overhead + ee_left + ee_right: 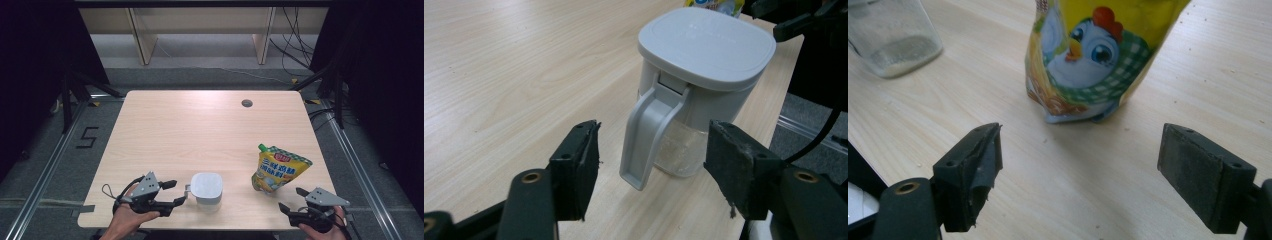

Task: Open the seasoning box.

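Overhead camera faces forward-down; both close gripper cameras share the jar (pixel 704 65).

- The jug (pixel 207 188) stands on the tabletop (pixel 200 130) near its front edge, about mid-width.
- The jug's handle (pixel 646 132) projects toward the left tool (pixel 176 192), which lies just left of the jug.
- In the left gripper view the handle sits between the two jaws, apart from both.
- The pouch (pixel 278 169) stands right of the jug, well apart from it.
- The right tool (pixel 293 200) lies in front of the pouch, at the front right corner.
- A hole (pixel 246 103) sits in the tabletop near the far edge, behind the pouch.
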`<state>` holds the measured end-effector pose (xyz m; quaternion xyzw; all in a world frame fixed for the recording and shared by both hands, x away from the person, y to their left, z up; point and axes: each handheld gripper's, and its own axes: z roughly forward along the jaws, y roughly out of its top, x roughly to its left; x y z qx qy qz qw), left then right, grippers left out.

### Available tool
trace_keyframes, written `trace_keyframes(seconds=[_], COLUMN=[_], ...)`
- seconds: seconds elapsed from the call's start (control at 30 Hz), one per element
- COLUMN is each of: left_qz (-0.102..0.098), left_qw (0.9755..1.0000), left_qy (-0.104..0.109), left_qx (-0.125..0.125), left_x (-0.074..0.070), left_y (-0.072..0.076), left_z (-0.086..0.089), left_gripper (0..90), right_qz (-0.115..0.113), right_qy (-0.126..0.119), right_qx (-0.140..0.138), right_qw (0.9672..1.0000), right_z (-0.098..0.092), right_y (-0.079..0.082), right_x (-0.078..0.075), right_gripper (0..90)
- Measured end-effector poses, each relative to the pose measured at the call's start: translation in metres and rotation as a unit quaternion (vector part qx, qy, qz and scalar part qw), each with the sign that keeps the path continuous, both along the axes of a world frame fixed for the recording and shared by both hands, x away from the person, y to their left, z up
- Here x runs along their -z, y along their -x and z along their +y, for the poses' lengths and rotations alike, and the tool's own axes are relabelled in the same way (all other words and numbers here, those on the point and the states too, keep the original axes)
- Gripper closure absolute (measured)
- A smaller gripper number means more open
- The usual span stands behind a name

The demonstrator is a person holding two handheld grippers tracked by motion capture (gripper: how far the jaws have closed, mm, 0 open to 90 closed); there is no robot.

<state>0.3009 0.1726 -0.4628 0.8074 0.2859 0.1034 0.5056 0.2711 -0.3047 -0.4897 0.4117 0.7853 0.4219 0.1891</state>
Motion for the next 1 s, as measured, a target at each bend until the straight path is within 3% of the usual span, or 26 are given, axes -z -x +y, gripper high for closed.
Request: trace_keyframes(seconds=[0.1, 0.13, 0.17, 0.27, 0.3, 0.33, 0.43, 0.47, 0.5, 0.53, 0.63, 0.67, 0.8, 1.0], left_qz=[-0.014, -0.018, -0.022, -0.049, -0.053, -0.062, -0.061, -0.053, -0.061, -0.052, -0.058, -0.053, -0.053, -0.047], left_qw=[0.9999, 0.9997, 0.9996, 0.9987, 0.9986, 0.9980, 0.9980, 0.9985, 0.9979, 0.9985, 0.9981, 0.9985, 0.9983, 0.9985], left_qy=[0.001, 0.006, 0.008, 0.002, -0.001, -0.011, -0.004, 0.000, -0.007, 0.001, 0.000, 0.004, 0.004, -0.005], left_qx=[0.010, 0.012, 0.013, 0.013, 0.003, 0.009, 0.015, 0.011, 0.022, 0.015, 0.021, 0.017, 0.024, 0.026], left_x=[-0.006, -0.007, -0.010, -0.016, -0.018, -0.020, -0.024, -0.024, -0.026, -0.027, -0.032, -0.033, -0.036, -0.035], left_y=[0.000, 0.001, 0.001, 0.002, 0.004, 0.004, 0.002, 0.002, 0.000, 0.000, -0.003, -0.003, -0.009, -0.011], left_z=[0.002, 0.002, 0.002, 0.002, 0.000, 0.001, -0.005, -0.006, -0.007, -0.009, -0.014, -0.017, -0.025, -0.032], left_gripper=[46.7, 50.9, 54.2, 70.0, 72.8, 76.0, 81.7, 82.9, 84.1, 85.1, 87.1, 87.6, 88.4, 88.6], right_qz=[-0.006, 0.010, 0.001, 0.009, 0.006, 0.006, 0.004, 0.003, 0.000, 0.002, 0.008, -0.014, 0.001, -0.021], right_qy=[0.012, 0.001, 0.008, 0.000, 0.002, 0.002, -0.002, 0.003, 0.004, 0.002, -0.004, 0.002, 0.000, 0.016], right_qx=[-0.006, 0.004, -0.002, 0.005, 0.003, 0.002, 0.002, 0.000, -0.004, -0.006, -0.004, -0.014, -0.017, -0.024], right_qw=[0.9999, 0.9999, 1.0000, 0.9999, 1.0000, 1.0000, 1.0000, 1.0000, 1.0000, 1.0000, 0.9999, 0.9998, 0.9999, 0.9994], right_z=[0.001, 0.003, 0.001, 0.003, 0.002, 0.002, 0.005, 0.005, 0.005, 0.006, 0.010, 0.010, 0.016, 0.015], right_y=[-0.001, 0.002, 0.000, 0.002, 0.001, 0.001, 0.002, 0.002, 0.001, 0.002, 0.004, 0.002, 0.005, 0.003], right_x=[0.001, 0.000, 0.000, 0.001, 0.001, 0.000, 0.000, 0.000, 0.000, -0.001, -0.002, -0.001, -0.001, -0.002], right_gripper=[18.9, 18.9, 18.9, 18.9, 18.9, 18.8, 18.8, 18.8, 18.8, 18.8, 18.7, 18.7, 18.7, 18.6])
